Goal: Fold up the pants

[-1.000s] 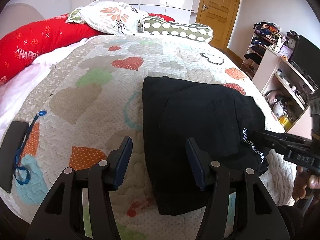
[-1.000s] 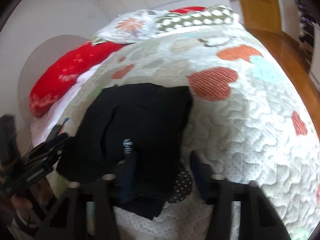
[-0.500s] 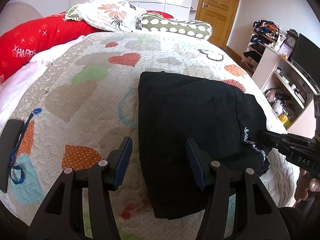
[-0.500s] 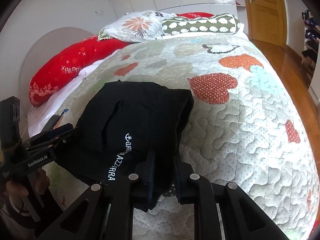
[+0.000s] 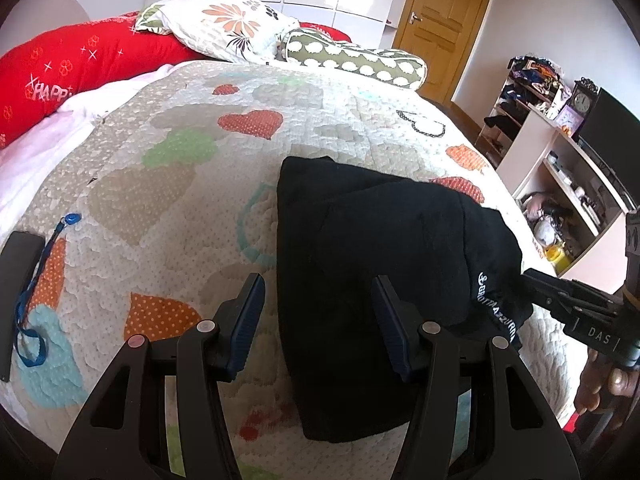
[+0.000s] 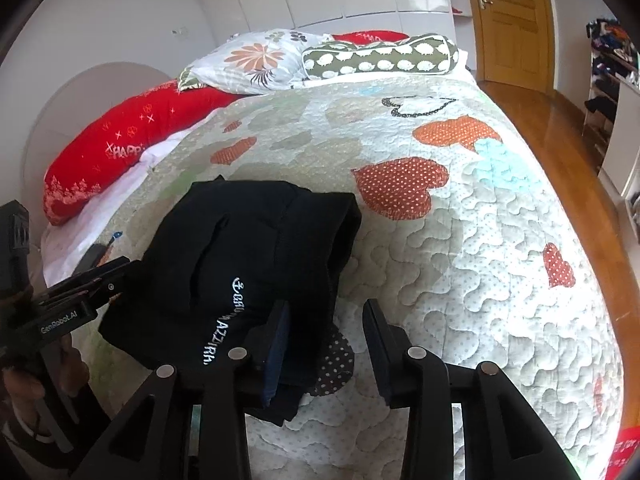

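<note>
White lettering, only partly legible, runs down folded black pants point(image 5: 384, 248) at frame centre; "HAPP" marks the red pillow point(image 5: 60, 76); both tongs, left point(image 5: 318, 320) and right point(image 6: 324, 344), spread apart.

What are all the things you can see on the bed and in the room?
pants: one, black, folded on the quilt.
quilt: one, pale with hearts, covering the bed.
pillows: three; red, floral, green spotted; at the head.
phone: one, black with blue strap, quilt's left edge.
door: one, wooden, far wall.
shelves: pale, cluttered, right side.
left gripper: open, over the pants' edge.
right gripper: open, by the pants' corner.
</note>
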### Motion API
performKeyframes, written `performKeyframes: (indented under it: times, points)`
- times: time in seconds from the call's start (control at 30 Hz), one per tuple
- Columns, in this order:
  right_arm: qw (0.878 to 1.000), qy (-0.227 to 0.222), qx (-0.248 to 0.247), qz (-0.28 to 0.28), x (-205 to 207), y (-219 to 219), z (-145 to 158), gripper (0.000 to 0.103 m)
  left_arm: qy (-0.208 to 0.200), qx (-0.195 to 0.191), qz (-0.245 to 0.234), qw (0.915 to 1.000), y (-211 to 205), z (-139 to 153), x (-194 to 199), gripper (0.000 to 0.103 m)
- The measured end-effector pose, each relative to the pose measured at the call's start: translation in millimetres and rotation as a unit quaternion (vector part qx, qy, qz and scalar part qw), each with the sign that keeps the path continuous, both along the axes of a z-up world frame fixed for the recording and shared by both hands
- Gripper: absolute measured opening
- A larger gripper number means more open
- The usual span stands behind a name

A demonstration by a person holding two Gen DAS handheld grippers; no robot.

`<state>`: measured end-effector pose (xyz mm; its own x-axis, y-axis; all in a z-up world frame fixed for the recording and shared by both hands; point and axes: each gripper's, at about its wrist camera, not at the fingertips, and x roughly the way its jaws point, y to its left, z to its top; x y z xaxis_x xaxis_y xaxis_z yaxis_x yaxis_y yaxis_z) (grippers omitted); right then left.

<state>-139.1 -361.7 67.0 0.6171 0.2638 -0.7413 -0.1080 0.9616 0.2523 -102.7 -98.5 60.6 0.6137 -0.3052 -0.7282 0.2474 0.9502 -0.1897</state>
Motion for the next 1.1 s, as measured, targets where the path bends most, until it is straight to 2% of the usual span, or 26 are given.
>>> performKeyframes:
  times: [0.03,0.07,0.1,0.2,0.67,0.83,0.97,1.1]
  points:
    - [1.000,-0.001,0.003,-0.001,1,-1,1,0.038,0.001,-0.004,0.000,1.0000,1,1,1,0.061]
    - [1.000,-0.002,0.003,-0.002,2,0,1,0.042,0.002,-0.008,0.000,1.0000,2,1,3,0.070]
    - [1.000,-0.003,0.003,-0.002,3,-1,2,0.043,0.005,-0.016,0.002,0.9999,3,2,4,0.071]
    - [1.000,-0.003,-0.004,-0.002,6,1,3,0.043,0.011,-0.028,0.002,0.9995,5,2,7,0.071]
    - [1.000,-0.001,-0.007,-0.008,9,-1,2,0.046,0.016,-0.025,-0.008,0.9995,-2,-3,10,0.071]
    - [1.000,0.006,0.007,0.000,13,-1,-4,0.048,0.036,-0.027,-0.023,0.9987,-6,-11,18,0.071]
    - [0.999,0.022,0.044,0.007,18,-7,-15,0.059,0.059,-0.037,-0.029,0.9971,-6,-21,26,0.072]
    - [0.996,0.031,0.085,0.014,25,-13,-25,0.063,0.072,-0.061,-0.028,0.9952,-1,-28,35,0.080]
